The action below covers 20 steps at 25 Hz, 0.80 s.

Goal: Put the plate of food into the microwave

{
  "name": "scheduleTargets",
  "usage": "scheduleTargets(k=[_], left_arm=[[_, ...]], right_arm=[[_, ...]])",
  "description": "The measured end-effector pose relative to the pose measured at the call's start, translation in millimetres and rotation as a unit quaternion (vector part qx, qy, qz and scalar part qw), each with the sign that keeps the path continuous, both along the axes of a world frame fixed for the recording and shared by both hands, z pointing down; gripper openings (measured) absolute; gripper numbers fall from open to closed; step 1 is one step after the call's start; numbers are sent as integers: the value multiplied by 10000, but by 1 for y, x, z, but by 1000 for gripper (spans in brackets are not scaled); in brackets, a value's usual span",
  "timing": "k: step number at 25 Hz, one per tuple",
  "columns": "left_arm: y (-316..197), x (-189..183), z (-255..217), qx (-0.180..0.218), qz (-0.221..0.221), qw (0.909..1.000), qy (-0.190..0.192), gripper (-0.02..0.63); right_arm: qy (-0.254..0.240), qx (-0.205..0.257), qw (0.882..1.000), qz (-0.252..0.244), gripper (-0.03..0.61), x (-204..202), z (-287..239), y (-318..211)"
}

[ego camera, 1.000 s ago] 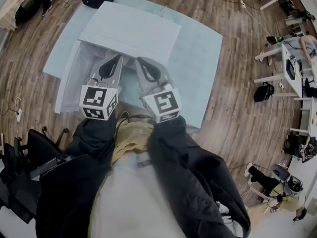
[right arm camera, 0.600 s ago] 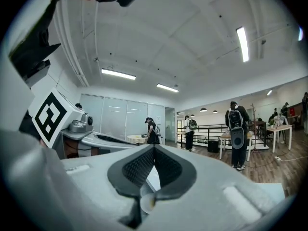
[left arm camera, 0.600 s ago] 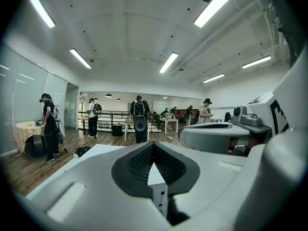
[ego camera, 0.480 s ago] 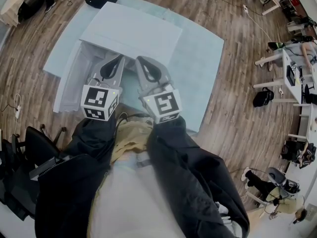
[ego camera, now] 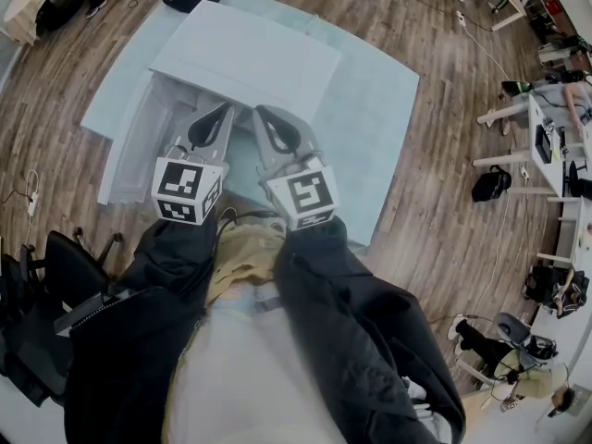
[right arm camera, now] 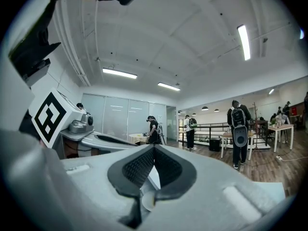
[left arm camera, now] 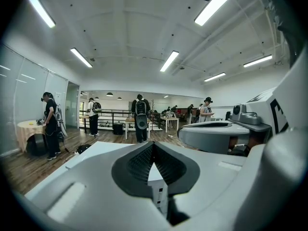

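1. Grey moulded jaws of the left gripper (left arm camera: 153,146) meet at their tips in the left gripper view. I read it as closed, with nothing pinched between the ribbed dark pads (left arm camera: 137,162).
2. At its three o'clock in the head view, the right gripper (right arm camera: 154,147) is likewise closed and empty. Both are held side by side near my chest, black-and-white marker cubes (ego camera: 185,191) toward me and tips toward twelve o'clock. To me that looks like a ready stance, not a reach.
3. At twelve o'clock from the tips sits the white box-shaped microwave (ego camera: 250,58), seen from above. A pale grey panel (ego camera: 139,146) at about ten o'clock looks like its door swung open, which would leave the cavity free for loading.
4. I cannot clearly find the plate of food. A small pale round shape (right arm camera: 147,200) shows under the right gripper's jaws at six o'clock in its own view. It may be a plate rim, but I cannot tell. If the plate is on the table, the grippers cover it in the head view.
5. Under everything lies the table with a pale blue cloth (ego camera: 370,128), on a brown wooden plank floor (ego camera: 444,229).
6. I judge the task not yet started. Neither gripper has the plate, so first I must locate it and open the jaws.
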<state>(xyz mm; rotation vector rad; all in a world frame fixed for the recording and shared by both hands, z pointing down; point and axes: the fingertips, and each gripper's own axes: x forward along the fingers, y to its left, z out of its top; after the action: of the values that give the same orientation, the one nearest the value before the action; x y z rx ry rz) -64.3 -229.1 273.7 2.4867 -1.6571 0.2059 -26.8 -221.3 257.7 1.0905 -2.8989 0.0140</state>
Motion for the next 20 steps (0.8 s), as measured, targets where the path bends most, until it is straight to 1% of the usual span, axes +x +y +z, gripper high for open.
scheduleTargets(k=[12, 20], left_arm=[[14, -4, 1, -26, -57, 10000, -20, 0], [17, 0, 1, -27, 2, 10000, -56, 0]], right_arm=[[-22, -31, 10000, -68, -3, -2, 3, 15], [-22, 13, 10000, 5, -3, 1, 1, 17]])
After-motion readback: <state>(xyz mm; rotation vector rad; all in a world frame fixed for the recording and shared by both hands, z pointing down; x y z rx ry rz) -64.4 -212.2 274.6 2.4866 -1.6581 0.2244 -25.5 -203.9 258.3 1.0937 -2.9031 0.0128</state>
